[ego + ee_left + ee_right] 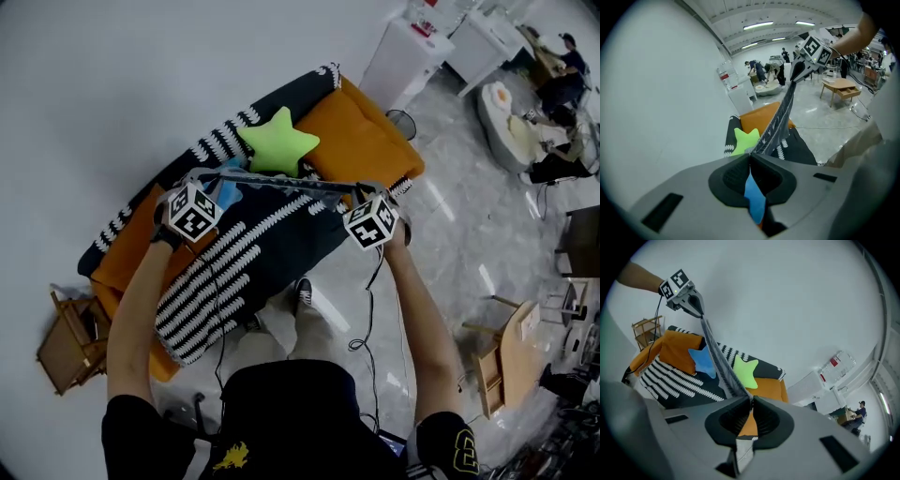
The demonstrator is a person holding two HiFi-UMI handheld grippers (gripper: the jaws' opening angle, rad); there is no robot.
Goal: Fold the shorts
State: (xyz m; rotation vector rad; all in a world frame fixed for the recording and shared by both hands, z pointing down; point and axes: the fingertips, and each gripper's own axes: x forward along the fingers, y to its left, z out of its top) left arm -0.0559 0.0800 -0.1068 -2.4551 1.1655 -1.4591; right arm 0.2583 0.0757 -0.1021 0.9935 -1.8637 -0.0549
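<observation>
Grey shorts (281, 180); lime-green star cushion (277, 141); blk/wht striped throw (234, 267); orange sofa (366, 141).

Only one sign is legible to us: a yellow outlined numeral (464, 450), apparently a 3, on the black short sleeve (439, 433) of the person's right arm. The yellow emblem (231, 457) on the black shirt shows no letters we can make out. The left white marker cube (192, 211) and the right white marker cube (372, 223) carry coded squares, not text. The red label (833, 363) on the white cabinet (811, 386) is too small to read.
</observation>
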